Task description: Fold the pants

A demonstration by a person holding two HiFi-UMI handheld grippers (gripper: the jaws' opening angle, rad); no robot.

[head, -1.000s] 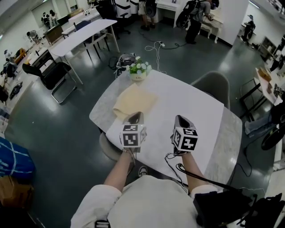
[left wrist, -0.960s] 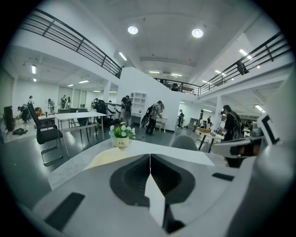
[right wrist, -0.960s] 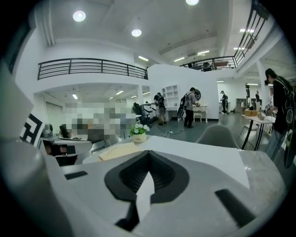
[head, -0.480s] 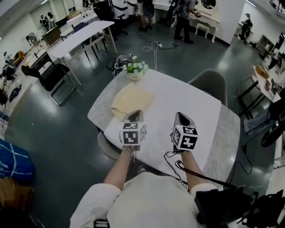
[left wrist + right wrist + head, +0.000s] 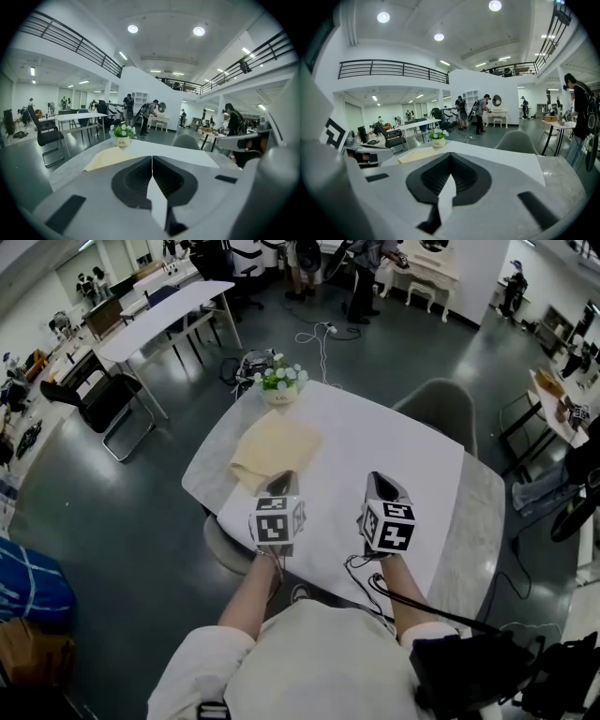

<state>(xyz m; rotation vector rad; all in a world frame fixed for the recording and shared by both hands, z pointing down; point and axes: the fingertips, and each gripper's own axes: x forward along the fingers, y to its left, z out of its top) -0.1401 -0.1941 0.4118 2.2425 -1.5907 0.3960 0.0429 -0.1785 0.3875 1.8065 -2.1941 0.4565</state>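
Pale yellow pants (image 5: pixel 274 448) lie folded into a flat square on the far left part of the white table (image 5: pixel 394 456), just in front of the flower pot. They also show in the left gripper view as the pants (image 5: pixel 105 159) and in the right gripper view as the pants (image 5: pixel 417 153). My left gripper (image 5: pixel 282 486) hovers over the near table edge, just short of the pants, jaws shut and empty (image 5: pixel 152 159). To its right my right gripper (image 5: pixel 381 485) hangs over bare table, jaws shut with nothing between them (image 5: pixel 450 155).
A small white pot of flowers (image 5: pixel 279 383) stands at the table's far left corner. A grey chair (image 5: pixel 441 418) sits at the far side and a round stool (image 5: pixel 225 549) below the left edge. People, tables and cables fill the floor beyond.
Both grippers stay where they were and the pants lie unmoved. The head view has drifted slightly, and people in the background have walked.
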